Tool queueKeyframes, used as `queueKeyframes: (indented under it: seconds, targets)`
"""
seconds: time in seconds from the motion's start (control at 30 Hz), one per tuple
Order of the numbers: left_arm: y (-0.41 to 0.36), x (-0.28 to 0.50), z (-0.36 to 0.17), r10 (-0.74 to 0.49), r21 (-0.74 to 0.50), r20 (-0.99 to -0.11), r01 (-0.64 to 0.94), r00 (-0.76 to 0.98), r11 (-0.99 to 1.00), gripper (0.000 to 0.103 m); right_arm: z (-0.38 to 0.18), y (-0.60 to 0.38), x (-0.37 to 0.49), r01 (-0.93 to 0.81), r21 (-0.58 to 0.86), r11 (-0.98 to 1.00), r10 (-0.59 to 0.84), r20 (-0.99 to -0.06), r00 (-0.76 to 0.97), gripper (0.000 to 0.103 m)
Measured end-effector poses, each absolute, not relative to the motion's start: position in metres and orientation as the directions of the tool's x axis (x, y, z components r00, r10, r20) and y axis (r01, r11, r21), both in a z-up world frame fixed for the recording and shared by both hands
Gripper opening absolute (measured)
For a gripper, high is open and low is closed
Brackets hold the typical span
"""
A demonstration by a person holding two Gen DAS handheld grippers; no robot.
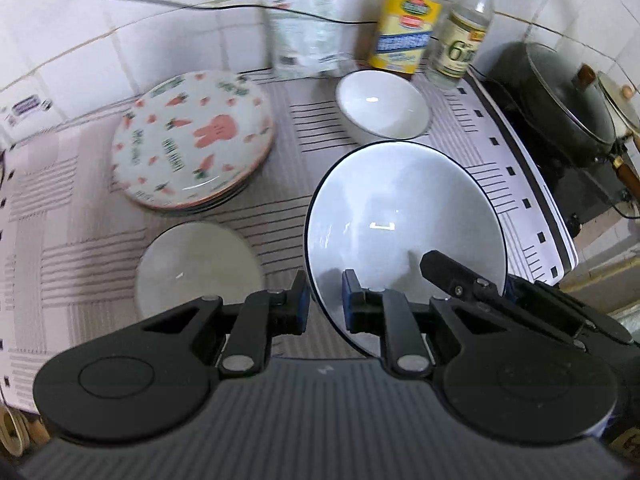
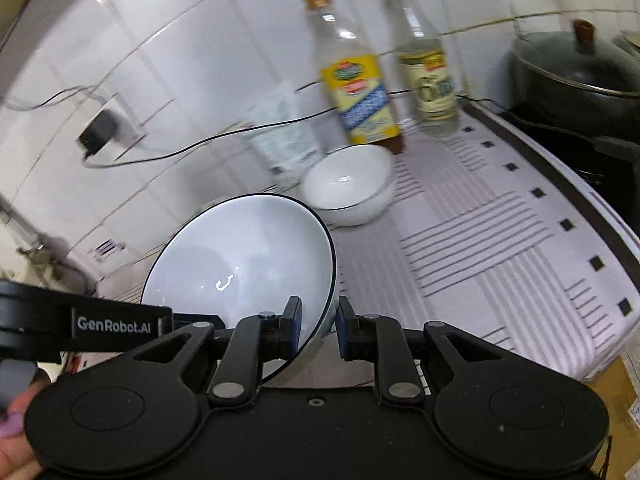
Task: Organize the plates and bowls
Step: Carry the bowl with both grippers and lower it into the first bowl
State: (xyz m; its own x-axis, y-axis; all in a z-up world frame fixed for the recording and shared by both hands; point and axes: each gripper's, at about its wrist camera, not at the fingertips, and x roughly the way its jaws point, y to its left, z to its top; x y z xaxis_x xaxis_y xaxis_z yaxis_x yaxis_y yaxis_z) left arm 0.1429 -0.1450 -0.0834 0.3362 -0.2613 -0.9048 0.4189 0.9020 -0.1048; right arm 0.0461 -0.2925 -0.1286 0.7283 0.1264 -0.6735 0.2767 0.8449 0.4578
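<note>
A white bowl with a dark rim (image 1: 404, 216) is held tilted above the striped cloth. My left gripper (image 1: 326, 304) is shut on its left rim and my right gripper (image 2: 319, 326) is shut on its right rim; the bowl also shows in the right wrist view (image 2: 244, 256). A stack of carrot-and-rabbit plates (image 1: 192, 140) lies at the back left. A small white bowl (image 1: 196, 268) sits in front of the stack. Another white bowl (image 1: 382, 104) stands by the bottles, also in the right wrist view (image 2: 348, 184).
Two bottles (image 1: 404, 28) (image 1: 460, 40) and a plastic bag (image 1: 308, 32) stand against the tiled wall. A black lidded pot (image 1: 560, 96) sits on a stove at the right. A plug and cable (image 2: 100, 132) hang on the wall. The cloth's edge (image 1: 556, 248) drops off at the right.
</note>
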Motion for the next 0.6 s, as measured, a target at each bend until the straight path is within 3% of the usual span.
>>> queueKeyframes:
  seconds: [0.37, 0.6]
  targets:
    - [-0.073, 0.157, -0.097, -0.21, -0.127, -0.929, 0.272, 0.305, 0.954, 0.015, -0.129, -0.237, 0.07, 0.119, 0.458, 0.881, 0.24, -0.648, 0.723, 0.022]
    - [-0.044, 0.17, -0.114, -0.196, -0.139, -0.941, 0.212, 0.275, 0.967, 0.015, -0.136, -0.202, 0.084, 0.063, 0.394, 0.917, 0.239, -0.67, 0.703, 0.022]
